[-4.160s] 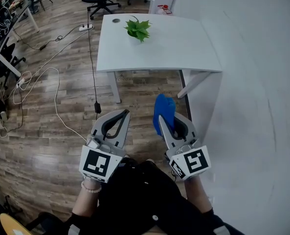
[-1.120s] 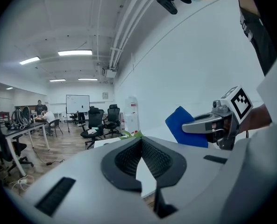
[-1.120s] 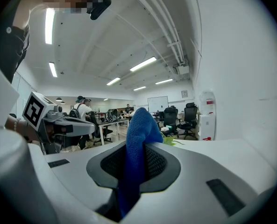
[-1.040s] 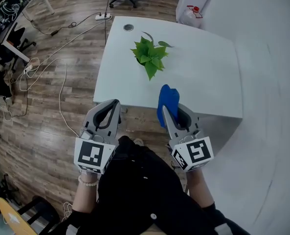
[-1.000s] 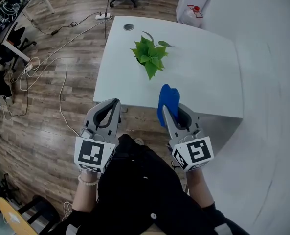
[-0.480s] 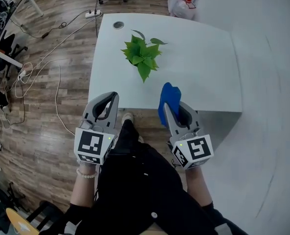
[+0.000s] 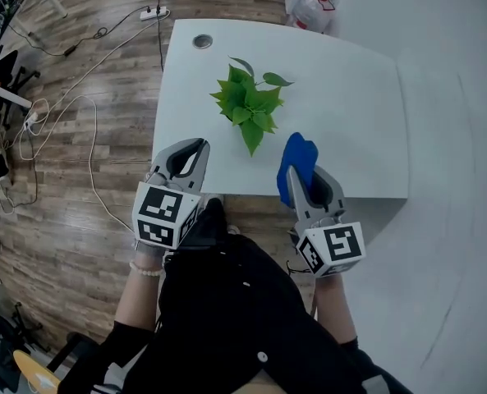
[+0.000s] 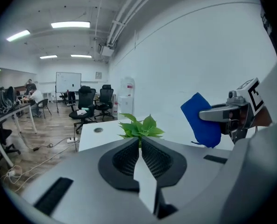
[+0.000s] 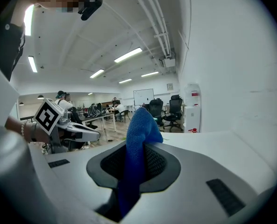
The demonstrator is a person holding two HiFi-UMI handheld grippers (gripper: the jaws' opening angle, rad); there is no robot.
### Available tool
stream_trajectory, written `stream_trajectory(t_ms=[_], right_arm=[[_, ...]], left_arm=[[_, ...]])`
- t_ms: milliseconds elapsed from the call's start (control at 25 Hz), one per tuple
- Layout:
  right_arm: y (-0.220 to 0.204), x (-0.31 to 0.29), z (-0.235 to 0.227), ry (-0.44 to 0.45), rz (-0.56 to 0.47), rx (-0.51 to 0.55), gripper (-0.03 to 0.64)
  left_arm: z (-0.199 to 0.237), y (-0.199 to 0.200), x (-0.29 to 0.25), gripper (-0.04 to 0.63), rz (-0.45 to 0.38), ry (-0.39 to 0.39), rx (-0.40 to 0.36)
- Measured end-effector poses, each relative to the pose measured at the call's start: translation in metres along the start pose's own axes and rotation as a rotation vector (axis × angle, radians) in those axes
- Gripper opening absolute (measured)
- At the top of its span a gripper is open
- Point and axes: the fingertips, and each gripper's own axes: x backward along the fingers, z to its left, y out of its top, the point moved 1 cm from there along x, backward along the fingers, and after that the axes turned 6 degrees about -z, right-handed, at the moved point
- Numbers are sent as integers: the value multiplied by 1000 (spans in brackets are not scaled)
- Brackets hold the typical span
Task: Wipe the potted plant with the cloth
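A small potted plant (image 7: 249,107) with bright green leaves stands near the middle of a white table (image 7: 358,113); it also shows in the left gripper view as the plant (image 8: 140,125) just past the jaws. My left gripper (image 7: 187,156) is shut and empty, at the table's near edge, left of the plant. My right gripper (image 7: 296,175) is shut on a blue cloth (image 7: 296,160), which sticks up from the jaws, right of the plant. The cloth (image 9: 139,134) fills the right gripper view's middle. The pot itself is hidden under the leaves.
A round cable hole (image 7: 202,42) sits at the table's far left corner. Cables (image 7: 87,113) trail over the wooden floor at the left. A white wall (image 7: 457,179) runs along the right side. Office chairs (image 8: 89,101) and desks stand further back.
Both grippers have come forward toward the table and now reach over its near edge. The plant appears nearer and larger. The cloth stays clamped in the right gripper.
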Motion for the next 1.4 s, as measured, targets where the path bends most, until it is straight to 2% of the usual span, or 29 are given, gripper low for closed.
stream_trajectory(t_ms=[120,280,480,560,760,920,1040,1240,1400], right_arm=[[0,-17,-7,-20,10,-6,87],[-2,-37,-14,-41,31,-4,87],[-10,-60,-26,-81,58,-23,87],[-11,-67,-31,-102,70,-29,87],[-18,-79,-44,-156,102,-41,87],[-23,-89,-51,-186,123,-42,87],[-29,-96,-53,-200,139,-53,87],[-34,-104,-57,-225,172,-62,87],[-44,-100,-61,-251,204,-78,87]], left_arm=[[13,-10,-20,15,43,-34,63],[31,-21,-44,19,88,-57,111],[46,-44,-78,114,168,-113,145],[47,-51,-89,165,193,-153,114],[43,-77,-109,254,253,-267,-59],[36,-103,-123,338,292,-365,-117],[32,-113,-133,364,292,-408,-166],[29,-107,-152,373,230,-454,-148],[24,-106,-160,377,211,-494,-132]])
